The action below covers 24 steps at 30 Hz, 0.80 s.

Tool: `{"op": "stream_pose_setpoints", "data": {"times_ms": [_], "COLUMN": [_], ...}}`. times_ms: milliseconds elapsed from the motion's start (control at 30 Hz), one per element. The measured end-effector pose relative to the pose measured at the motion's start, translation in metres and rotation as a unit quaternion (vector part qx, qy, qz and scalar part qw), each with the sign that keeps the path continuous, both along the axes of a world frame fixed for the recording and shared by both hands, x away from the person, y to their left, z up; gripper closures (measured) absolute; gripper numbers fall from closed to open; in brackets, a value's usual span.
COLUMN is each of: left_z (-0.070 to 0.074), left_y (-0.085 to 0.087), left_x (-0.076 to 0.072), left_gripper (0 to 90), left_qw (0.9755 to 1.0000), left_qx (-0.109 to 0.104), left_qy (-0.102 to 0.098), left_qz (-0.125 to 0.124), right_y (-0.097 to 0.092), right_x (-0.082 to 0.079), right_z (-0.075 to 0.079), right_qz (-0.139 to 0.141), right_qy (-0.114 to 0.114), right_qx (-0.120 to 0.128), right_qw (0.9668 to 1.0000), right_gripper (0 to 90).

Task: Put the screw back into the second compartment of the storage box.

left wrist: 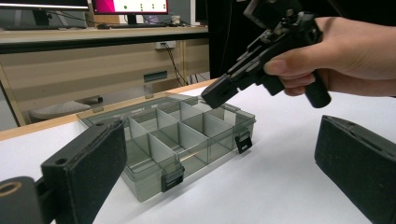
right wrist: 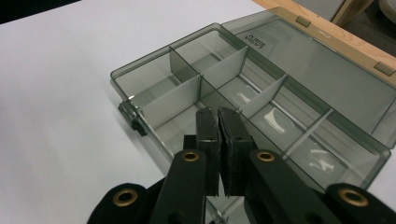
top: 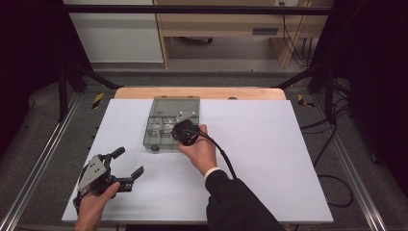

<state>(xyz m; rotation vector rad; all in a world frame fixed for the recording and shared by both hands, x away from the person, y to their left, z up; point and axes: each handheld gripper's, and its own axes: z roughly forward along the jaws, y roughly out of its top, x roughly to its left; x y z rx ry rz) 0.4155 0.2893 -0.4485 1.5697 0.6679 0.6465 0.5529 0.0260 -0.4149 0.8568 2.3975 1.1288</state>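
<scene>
A: One surface (top: 269,159), white, carries everything. On it, one clear grey compartment box (top: 159,137), lid (top: 175,105) swung fully open and lying flat behind it toward the far edge.

B: How many compartments?

A: In the left gripper view I count two rows of dividers across the box (left wrist: 187,135); the right gripper view shows at least six cells (right wrist: 261,116), but the near part is hidden behind the jaws, so I can't give a full count. The cells I can see look bare.

B: Latches?

A: Two black latches (left wrist: 172,177) on the front wall, one toward each end, both hanging loose.

B: And the hands?

A: Two, each with one hand-held gripper. The right hand-held gripper (top: 182,126) hangs over the right part of the box, tips pointing down toward the cells. Its jaws are pressed together with nothing between them; the right gripper view shows the two pads (right wrist: 208,135) meeting face to face above a middle cell. Whether the tips touch the box I can't tell.

B: The left?

A: The left hand-held gripper (top: 129,163) sits low near the front-left corner of the surface, well apart from the box, jaws spread wide and holding nothing. One cable (top: 223,156) trails from the right gripper back over the sleeve (top: 235,202).
</scene>
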Motion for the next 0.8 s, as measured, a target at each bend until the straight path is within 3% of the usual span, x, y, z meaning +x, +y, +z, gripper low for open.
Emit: {"op": "stream_pose_setpoints", "data": {"times_ms": [233,433,800], "left_z": [0.000,0.000,0.001], "left_y": [-0.002,-0.004,-0.005], "left_x": [0.000,0.000,0.000], "left_gripper": [2.3,2.3,2.3], "left_qw": [1.0000,1.0000,1.0000], "left_qx": [0.001,0.004,0.004], "left_qy": [0.001,0.001,0.000], "left_qz": [-0.003,-0.006,-0.009], "right_y": [0.012,0.016,0.031], "right_x": [0.010,0.020,0.033], "right_z": [-0.001,-0.011,-0.021], "right_qz": [-0.006,-0.026,-0.040], "right_qy": [-0.015,-0.021,-0.021], "right_qx": [0.008,0.008,0.022], "right_qw": [0.9998,0.9994,0.9987], "right_gripper": [87.7,87.7,87.7]}}
